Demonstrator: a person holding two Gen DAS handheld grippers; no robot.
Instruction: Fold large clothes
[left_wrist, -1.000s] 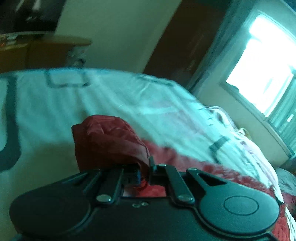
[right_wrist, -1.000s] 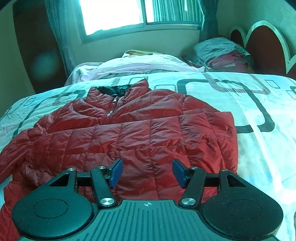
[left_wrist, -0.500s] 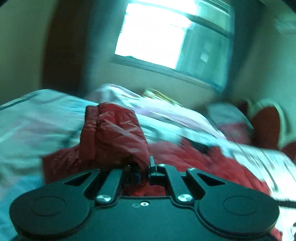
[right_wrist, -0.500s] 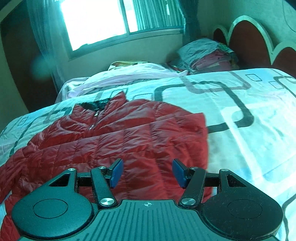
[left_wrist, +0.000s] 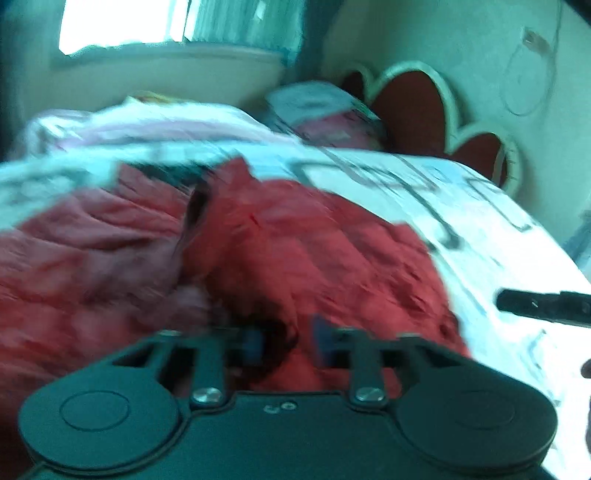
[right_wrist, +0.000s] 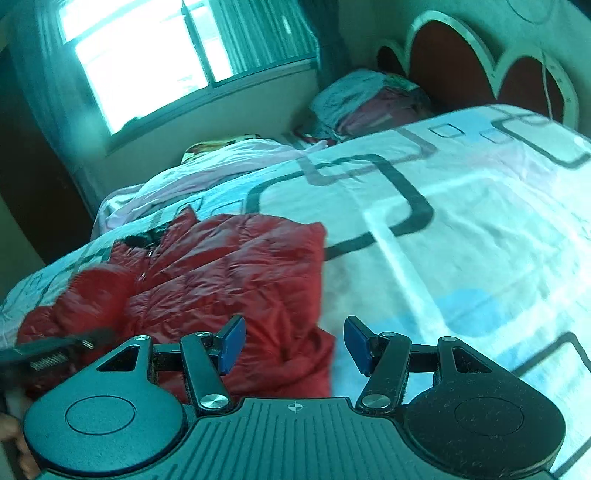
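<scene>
A red quilted jacket (right_wrist: 229, 273) lies front up on the patterned bed sheet (right_wrist: 461, 240), collar toward the window. Its left sleeve (right_wrist: 99, 295) is folded across the chest. In the blurred left wrist view the jacket (left_wrist: 295, 258) fills the middle. My left gripper (left_wrist: 287, 345) hovers low over it. Its jaws are opening, with loose red fabric below the gap and nothing pressed by the pads. My right gripper (right_wrist: 294, 343) stands open above the jacket's lower right edge, holding nothing. The left gripper (right_wrist: 55, 354) shows at the left of the right wrist view.
A pink blanket (right_wrist: 221, 162) is bunched at the far side of the bed. Folded bedding (right_wrist: 369, 99) is stacked by the scalloped headboard (right_wrist: 461, 55). A bright window (right_wrist: 147, 62) is behind. Bare sheet stretches to the right of the jacket.
My left gripper swung right across the jacket carrying the sleeve, then its jaws parted and the sleeve dropped onto the chest. My right gripper shifted right toward the jacket's edge and rolled a little.
</scene>
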